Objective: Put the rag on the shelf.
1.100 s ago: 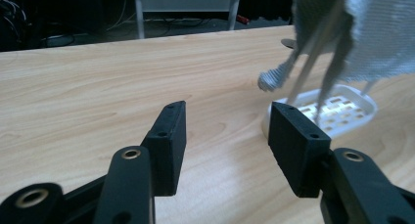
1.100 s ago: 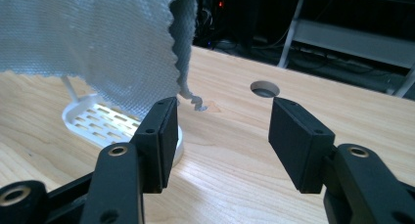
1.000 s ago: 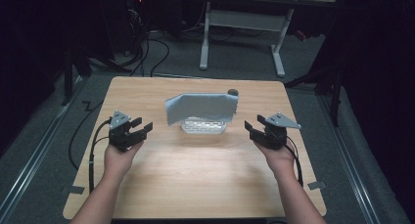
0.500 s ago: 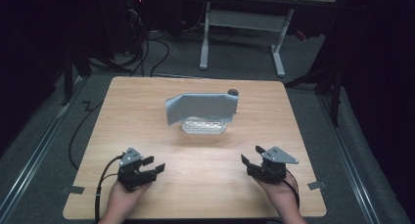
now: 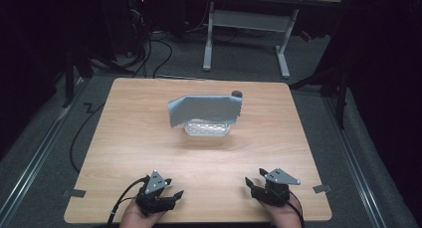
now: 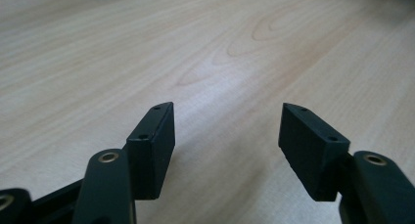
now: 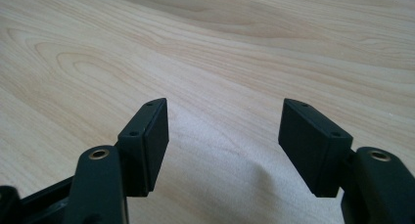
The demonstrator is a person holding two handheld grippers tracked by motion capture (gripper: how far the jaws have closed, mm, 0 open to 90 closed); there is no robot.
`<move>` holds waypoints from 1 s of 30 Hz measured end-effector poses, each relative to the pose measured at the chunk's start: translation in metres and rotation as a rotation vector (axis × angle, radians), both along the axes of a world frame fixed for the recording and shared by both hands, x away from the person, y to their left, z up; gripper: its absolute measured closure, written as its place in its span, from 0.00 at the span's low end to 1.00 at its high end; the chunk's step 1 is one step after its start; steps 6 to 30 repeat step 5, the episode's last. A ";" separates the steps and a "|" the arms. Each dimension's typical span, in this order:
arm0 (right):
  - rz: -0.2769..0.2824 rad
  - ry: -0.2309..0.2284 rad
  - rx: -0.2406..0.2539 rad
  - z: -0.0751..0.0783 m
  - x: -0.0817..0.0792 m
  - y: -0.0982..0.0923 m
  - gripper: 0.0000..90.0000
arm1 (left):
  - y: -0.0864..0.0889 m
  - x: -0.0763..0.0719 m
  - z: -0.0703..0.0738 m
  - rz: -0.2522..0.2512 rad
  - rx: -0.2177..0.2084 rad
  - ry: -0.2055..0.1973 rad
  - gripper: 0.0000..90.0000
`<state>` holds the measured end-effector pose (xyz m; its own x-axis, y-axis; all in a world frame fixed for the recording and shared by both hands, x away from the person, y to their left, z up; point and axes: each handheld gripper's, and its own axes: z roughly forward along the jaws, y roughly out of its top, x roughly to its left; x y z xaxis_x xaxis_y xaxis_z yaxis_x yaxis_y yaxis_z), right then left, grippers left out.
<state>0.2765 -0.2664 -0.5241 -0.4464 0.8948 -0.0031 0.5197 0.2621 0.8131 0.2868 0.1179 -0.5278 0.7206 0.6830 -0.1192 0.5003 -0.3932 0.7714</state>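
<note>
Our grey cloth (image 5: 204,110) draped over a clear plastic basket (image 5: 207,129), mid-table, well ahead of and between our two grippers

The grey cloth (image 5: 204,110) hides the upper part of the clear tray (image 5: 208,128) near the table's (image 5: 129,138) far edge. Beside its right corner, a small dark thing (image 5: 237,93) is too small to tell. Both hands are cut off by the picture's bottom edge.
</note>
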 end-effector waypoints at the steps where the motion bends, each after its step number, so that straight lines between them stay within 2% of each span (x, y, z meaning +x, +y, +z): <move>1: 0.000 0.000 0.000 0.000 0.000 0.000 0.40 | 0.000 0.000 0.000 0.000 0.000 0.000 0.43; 5: 0.002 -0.011 0.013 0.001 0.001 -0.001 0.40 | 0.007 0.001 0.001 0.027 -0.013 -0.003 0.43; 30: 0.002 -0.011 0.013 0.001 0.001 -0.001 0.40 | 0.007 0.001 0.001 0.027 -0.013 -0.003 0.43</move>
